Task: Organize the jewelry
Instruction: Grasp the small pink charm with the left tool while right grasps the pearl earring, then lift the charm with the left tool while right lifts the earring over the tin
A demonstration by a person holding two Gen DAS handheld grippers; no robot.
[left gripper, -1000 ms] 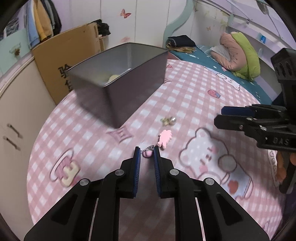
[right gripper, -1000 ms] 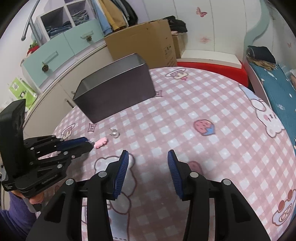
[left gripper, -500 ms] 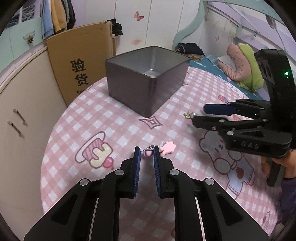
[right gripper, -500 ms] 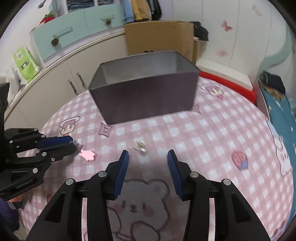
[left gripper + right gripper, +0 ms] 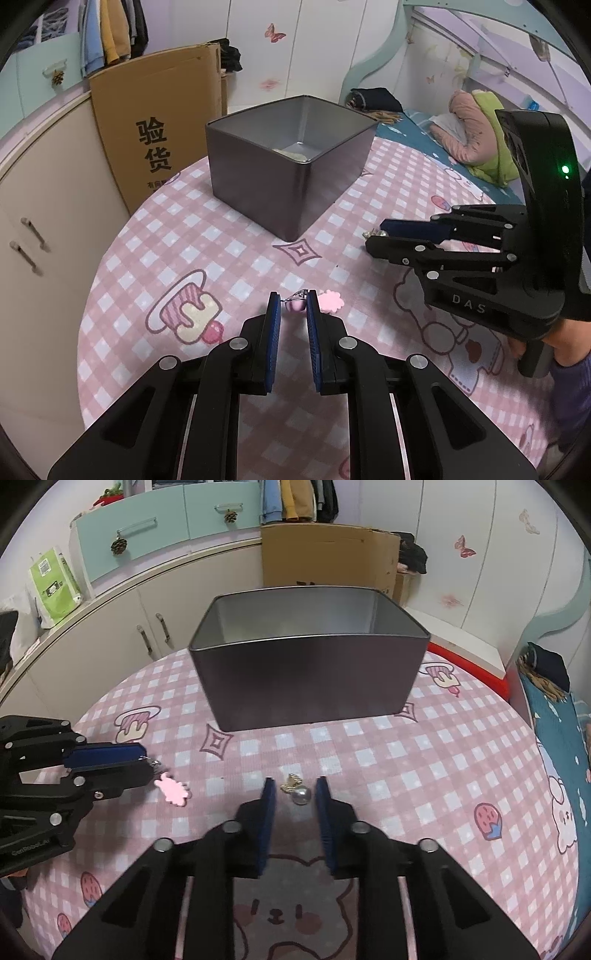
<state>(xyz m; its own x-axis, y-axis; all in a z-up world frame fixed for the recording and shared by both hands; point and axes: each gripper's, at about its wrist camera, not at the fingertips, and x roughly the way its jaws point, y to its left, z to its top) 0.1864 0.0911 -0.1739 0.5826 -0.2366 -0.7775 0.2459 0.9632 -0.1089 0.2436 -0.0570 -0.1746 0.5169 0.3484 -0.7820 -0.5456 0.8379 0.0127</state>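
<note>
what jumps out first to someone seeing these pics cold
A big grey tin box stands open at the middle of the pink checked tablecloth. Nearer, the right claw is closing around a pearl earring, while the left claw pinches a pink charm lying on the cloth.

Pink-and-white checked tablecloth with cartoon bears and strawberries is showing under both tools; dark grey metal tin, silver inside, is sitting ahead of them. Left gripper, black with blue pads, is pinching a pink bead charm with a pale pink flat piece hanging right of it. Right gripper, black with blue pads, is closing around a silver pearl earring with a gold top.
</note>
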